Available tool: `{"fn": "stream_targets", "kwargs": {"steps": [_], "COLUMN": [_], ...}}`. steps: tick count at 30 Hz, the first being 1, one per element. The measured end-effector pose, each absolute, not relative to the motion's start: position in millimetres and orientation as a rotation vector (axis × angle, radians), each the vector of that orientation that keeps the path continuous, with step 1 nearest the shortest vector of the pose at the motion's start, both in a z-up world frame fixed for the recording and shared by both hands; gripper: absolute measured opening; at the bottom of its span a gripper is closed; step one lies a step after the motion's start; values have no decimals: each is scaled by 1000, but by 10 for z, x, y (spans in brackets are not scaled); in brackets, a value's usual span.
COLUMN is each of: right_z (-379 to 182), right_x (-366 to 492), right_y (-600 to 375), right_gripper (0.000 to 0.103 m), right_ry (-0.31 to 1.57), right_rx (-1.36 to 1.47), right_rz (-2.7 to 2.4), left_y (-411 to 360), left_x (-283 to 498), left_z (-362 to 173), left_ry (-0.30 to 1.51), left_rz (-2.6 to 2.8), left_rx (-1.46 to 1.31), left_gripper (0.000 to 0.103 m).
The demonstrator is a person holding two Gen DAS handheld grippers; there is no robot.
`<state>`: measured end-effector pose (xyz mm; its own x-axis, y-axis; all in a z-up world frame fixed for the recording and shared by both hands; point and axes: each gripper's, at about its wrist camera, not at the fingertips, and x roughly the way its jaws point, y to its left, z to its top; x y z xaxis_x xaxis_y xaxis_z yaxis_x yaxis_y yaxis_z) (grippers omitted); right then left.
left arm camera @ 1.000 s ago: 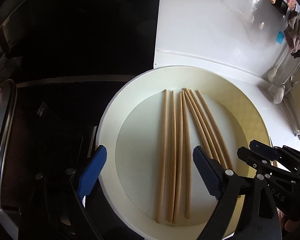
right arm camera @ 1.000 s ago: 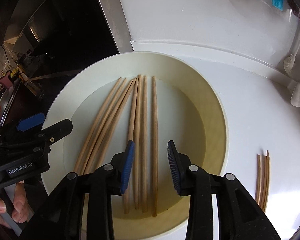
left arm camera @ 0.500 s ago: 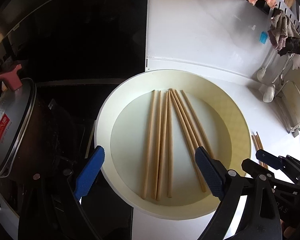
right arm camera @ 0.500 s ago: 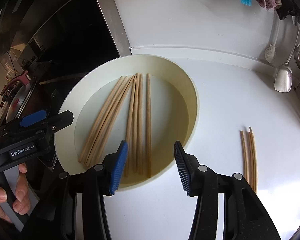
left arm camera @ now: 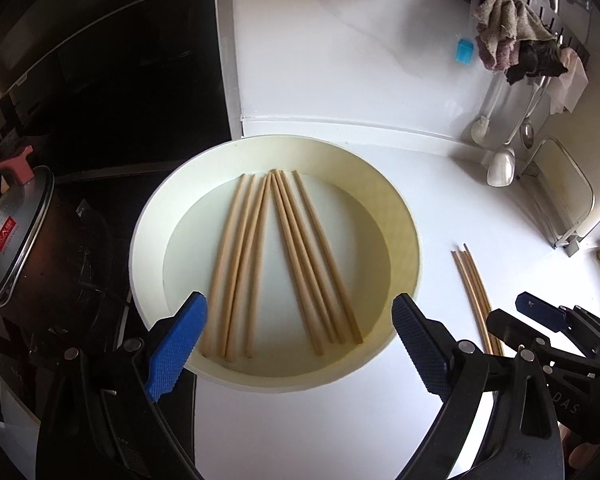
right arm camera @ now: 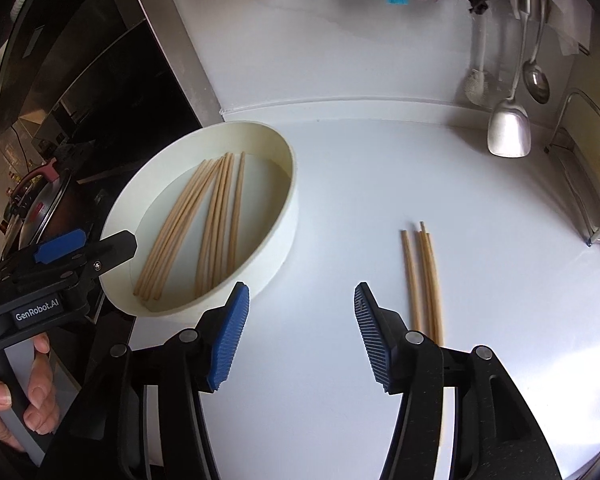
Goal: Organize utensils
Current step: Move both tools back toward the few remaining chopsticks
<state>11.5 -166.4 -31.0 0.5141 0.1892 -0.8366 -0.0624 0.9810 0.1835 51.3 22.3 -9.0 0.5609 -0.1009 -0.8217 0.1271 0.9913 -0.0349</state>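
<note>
Now we hold both grippers, left (left arm camera: 296,344) and right (right arm camera: 298,330), spread and empty; next we pick chopsticks (left arm camera: 284,256) from the bowl (left arm camera: 404,216) at twelve o'clock.

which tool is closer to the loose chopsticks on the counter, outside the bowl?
Right. The right tool hovers open beside the loose chopsticks, its right finger overlapping their near ends. The left tool sits open over the bowl, farther off.
</note>
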Motion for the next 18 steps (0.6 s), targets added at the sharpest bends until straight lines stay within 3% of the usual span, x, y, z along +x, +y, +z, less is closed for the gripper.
{"fn": "stream_targets", "kwargs": {"steps": [18], "right_z": [-500], "right_x": [-497], "right_y": [-2913], "right_gripper": [56], "right_ry": [1007], "right_rx": [156], "right_rz": [16], "left_y": [-888], "left_x": [4], "left_z": [-336], "left_ry": [995], "left_rz": [-240], "left_rx": [77], "left_gripper": [95]}}
